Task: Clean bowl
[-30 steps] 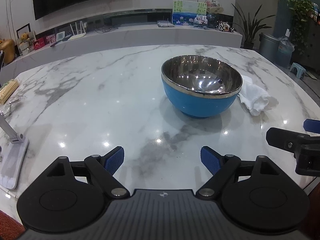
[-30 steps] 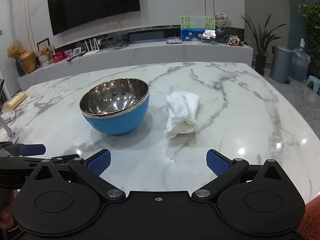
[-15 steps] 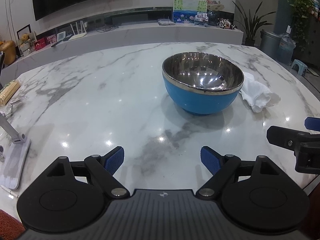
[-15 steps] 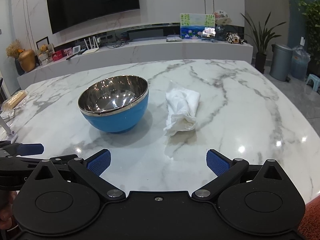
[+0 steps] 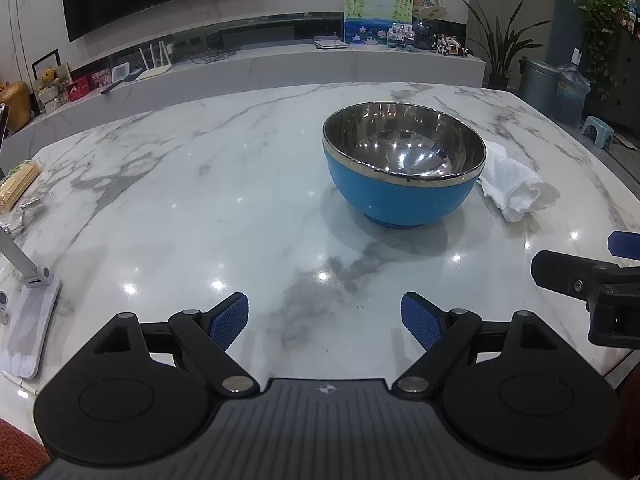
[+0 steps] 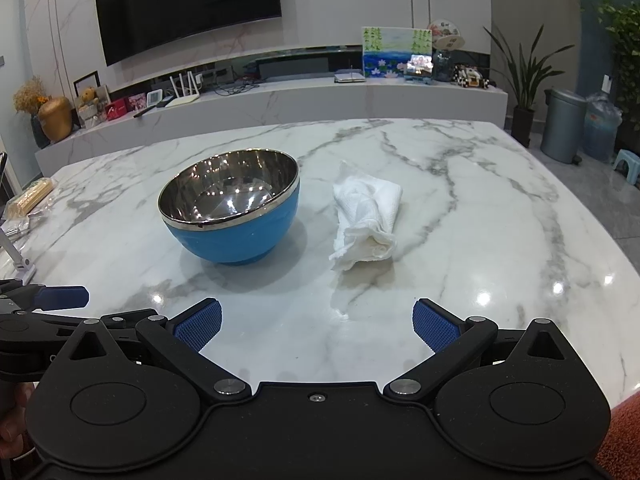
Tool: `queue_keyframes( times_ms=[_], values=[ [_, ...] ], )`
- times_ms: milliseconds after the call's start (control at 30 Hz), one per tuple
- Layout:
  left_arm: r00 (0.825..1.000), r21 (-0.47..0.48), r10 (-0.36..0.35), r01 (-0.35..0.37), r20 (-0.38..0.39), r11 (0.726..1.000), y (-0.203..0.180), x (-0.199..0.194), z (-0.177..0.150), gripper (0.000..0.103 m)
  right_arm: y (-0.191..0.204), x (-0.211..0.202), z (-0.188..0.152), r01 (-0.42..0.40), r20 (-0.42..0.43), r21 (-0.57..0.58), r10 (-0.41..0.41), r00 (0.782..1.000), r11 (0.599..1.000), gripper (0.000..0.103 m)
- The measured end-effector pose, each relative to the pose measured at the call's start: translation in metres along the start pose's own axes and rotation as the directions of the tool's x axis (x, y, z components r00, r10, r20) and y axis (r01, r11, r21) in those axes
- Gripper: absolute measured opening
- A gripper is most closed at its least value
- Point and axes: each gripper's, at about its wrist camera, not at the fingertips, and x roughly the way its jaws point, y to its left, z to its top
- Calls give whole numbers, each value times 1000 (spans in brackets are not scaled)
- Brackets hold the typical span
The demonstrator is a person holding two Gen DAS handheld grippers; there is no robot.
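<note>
Standing upright on the white marble table, the blue bowl with its polished steel lining shows near the middle of the tabletop, its inside bare and reflecting ceiling lights. A crumpled white paper towel lies just beside the bowl on its right, apart from it in the right wrist view and partly hidden behind the rim in the left wrist view. The left gripper hovers above the near edge of the table with its blue-padded fingers spread wide and nothing between them. The right gripper sits alongside, likewise spread wide and empty, aimed between bowl and towel. Both are well short of the bowl. A white stand base rests at the table's left edge, beyond it a packet of wooden sticks. No brand or label is legible on the bowl or grippers; the green characters on the painting beyond are too small to read.
</note>
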Motion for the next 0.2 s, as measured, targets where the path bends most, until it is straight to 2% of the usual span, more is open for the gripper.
queue_keyframes(
  times_ms=[200],
  values=[
    [1000,3,1,-1,8,1000,0,-1,-1,84,0,-1,0,0,-1,-1,0,1000,1000,102]
  ],
)
